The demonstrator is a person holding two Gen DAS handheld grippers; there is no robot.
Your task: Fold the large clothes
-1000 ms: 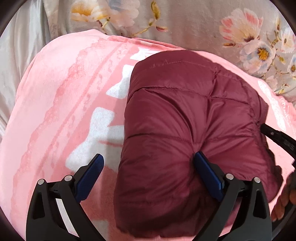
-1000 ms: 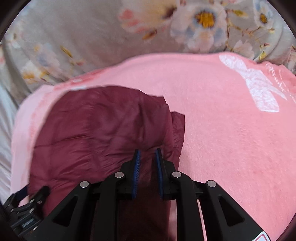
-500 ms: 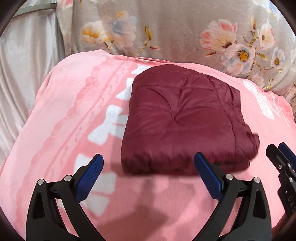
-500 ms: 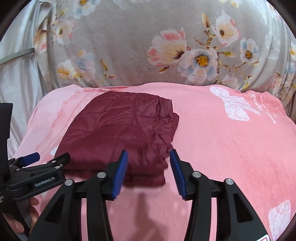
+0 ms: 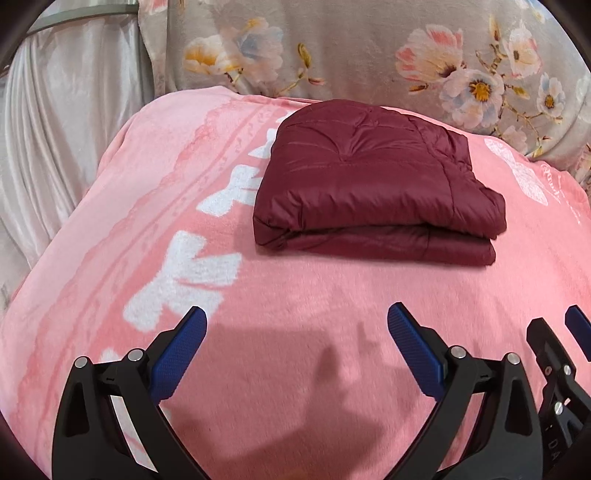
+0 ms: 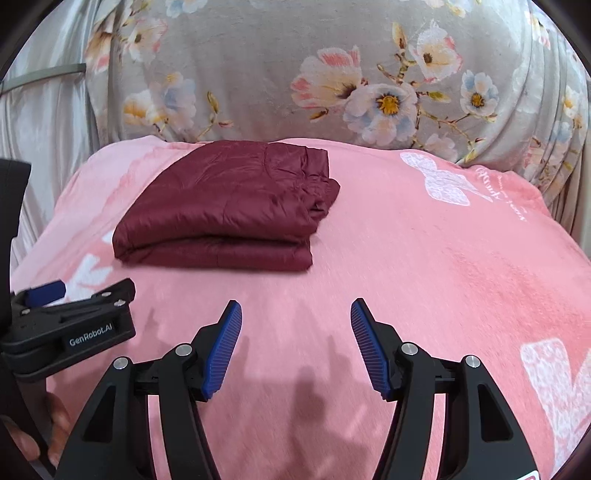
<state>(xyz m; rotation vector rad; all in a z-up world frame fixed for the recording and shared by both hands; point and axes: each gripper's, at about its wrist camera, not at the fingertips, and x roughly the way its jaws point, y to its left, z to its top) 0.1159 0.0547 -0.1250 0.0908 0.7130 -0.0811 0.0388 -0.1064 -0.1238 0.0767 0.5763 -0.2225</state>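
A dark red quilted jacket (image 5: 369,181) lies folded into a thick square on the pink blanket (image 5: 295,332); the right wrist view shows the jacket (image 6: 225,210) at centre left. My left gripper (image 5: 295,325) hovers over bare blanket in front of the jacket, open, nothing between its blue pads. My right gripper (image 6: 295,317) is also clear of the jacket, its jaws still opening and empty. The right gripper (image 5: 569,339) shows at the left view's right edge. The left gripper (image 6: 70,306) shows at the right view's left edge, with a hand (image 6: 55,417) below it.
A grey floral cushion or cover (image 6: 332,81) rises behind the blanket. Pale satin fabric (image 5: 62,133) and a grey rail (image 5: 77,14) lie at the far left. White patterns (image 5: 192,273) mark the blanket.
Both grippers have pulled back from the jacket toward the near side. The right gripper, earlier shut on the jacket's edge, has let go and spread. The jacket now lies free, folded.
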